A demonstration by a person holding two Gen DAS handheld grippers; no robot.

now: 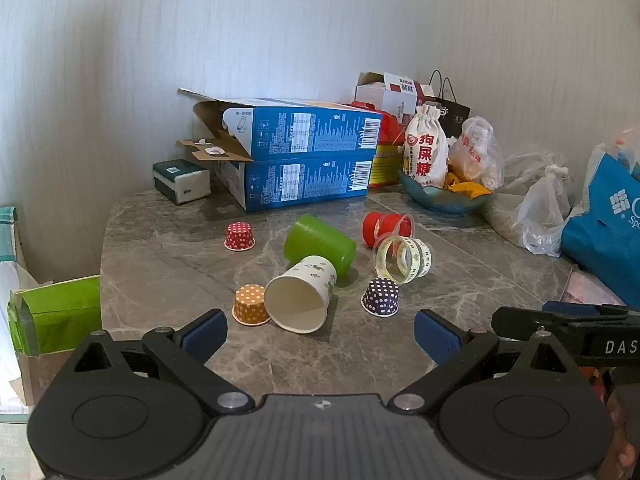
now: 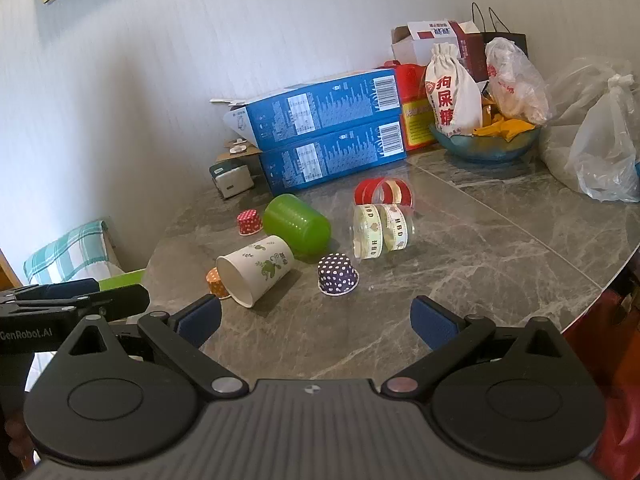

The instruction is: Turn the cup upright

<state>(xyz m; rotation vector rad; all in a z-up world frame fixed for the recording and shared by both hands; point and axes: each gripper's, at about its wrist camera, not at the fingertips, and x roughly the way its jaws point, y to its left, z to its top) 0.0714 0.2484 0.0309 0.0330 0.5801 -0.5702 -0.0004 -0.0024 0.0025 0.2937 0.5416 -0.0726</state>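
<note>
Both tongs hang spread wide and empty above the near edge of the worktop: left tongs, right tongs. I judge the step in hand to be the reach for the white paper cup, which lies on its side with its open mouth toward me, its closed end touching the green cup and the orange dotted cupcake liner just beside its rim. I would bring my left tongs in across the wall near the rim (paper crushes easily, so a light squeeze), lift clear of the liner, then rotate the mouth upward, keeping away from the purple dotted liner
</note>
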